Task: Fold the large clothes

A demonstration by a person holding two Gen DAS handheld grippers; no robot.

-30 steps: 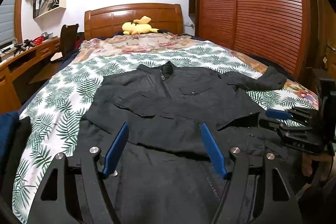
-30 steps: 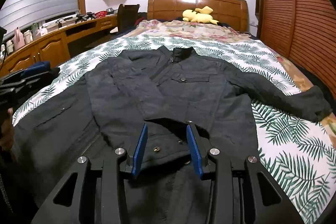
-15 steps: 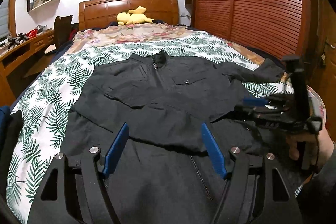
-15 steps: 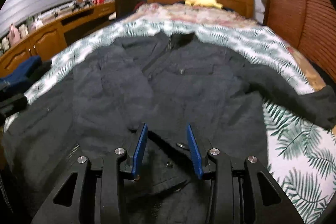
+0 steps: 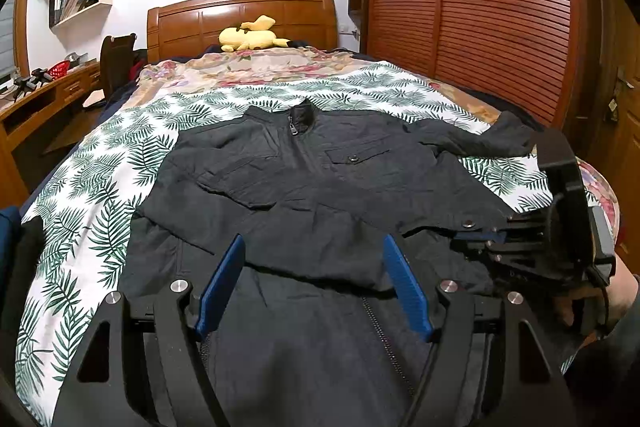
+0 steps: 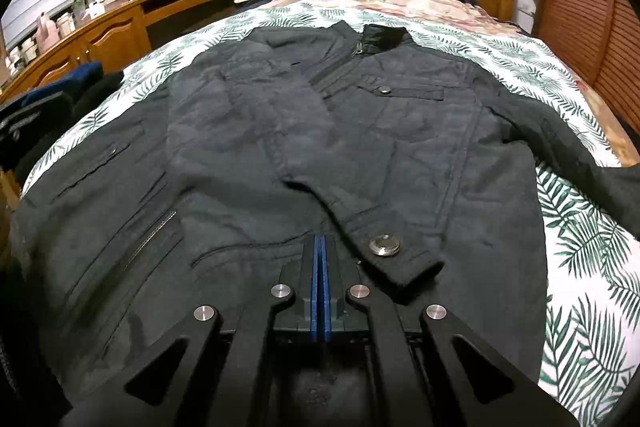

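Note:
A dark grey jacket (image 5: 320, 187) lies front up on the bed, collar toward the headboard. One sleeve is folded across the chest, its cuff (image 6: 392, 255) with a metal snap near the hem. The other sleeve (image 6: 560, 139) stretches out to the right. My left gripper (image 5: 316, 267) is open just above the jacket's lower front. My right gripper (image 6: 320, 255) is shut, its blue pads together at the jacket's fabric beside the cuff; whether cloth is pinched between them I cannot tell. The right gripper also shows in the left wrist view (image 5: 480, 239) at the jacket's right edge.
The bed has a palm-leaf sheet (image 5: 100, 219) and a wooden headboard (image 5: 240, 15) with a yellow plush toy (image 5: 252, 35). A wooden desk (image 6: 120, 23) and chair stand on the left. Slatted wardrobe doors (image 5: 480, 7) run along the right. Dark clothes (image 6: 48, 107) are piled at the left bed edge.
My right gripper has moved down to the jacket by the folded cuff and has gone from open to shut. The left gripper stays open, roughly in place.

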